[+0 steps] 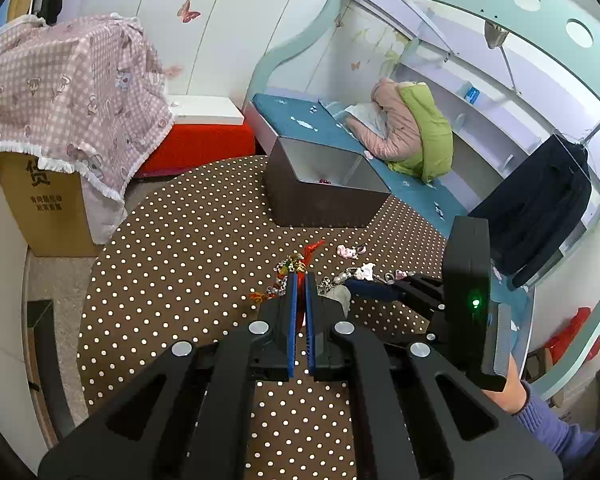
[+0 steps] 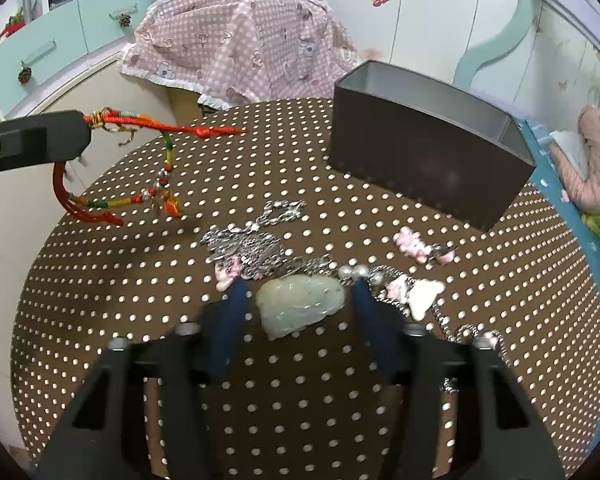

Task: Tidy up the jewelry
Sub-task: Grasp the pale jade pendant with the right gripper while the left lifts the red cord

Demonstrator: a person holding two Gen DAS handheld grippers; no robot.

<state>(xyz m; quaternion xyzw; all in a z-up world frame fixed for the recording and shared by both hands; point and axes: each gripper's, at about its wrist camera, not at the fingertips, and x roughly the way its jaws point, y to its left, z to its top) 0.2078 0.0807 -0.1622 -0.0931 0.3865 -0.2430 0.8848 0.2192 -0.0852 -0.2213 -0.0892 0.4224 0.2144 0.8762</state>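
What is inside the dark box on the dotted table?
In the left wrist view, the dark box holds one small reddish item on its grey floor; the near wall hides the rest.

**Red cord pinched over the dotted table**

The left gripper (image 1: pixel 301 280) has its blue pads closed on a red knotted cord (image 1: pixel 300 258) above the brown polka-dot table (image 1: pixel 180 264). Beyond stands an open brown box (image 1: pixel 316 200). The right gripper (image 1: pixel 364 286) reaches among pale trinkets (image 1: pixel 354 276).
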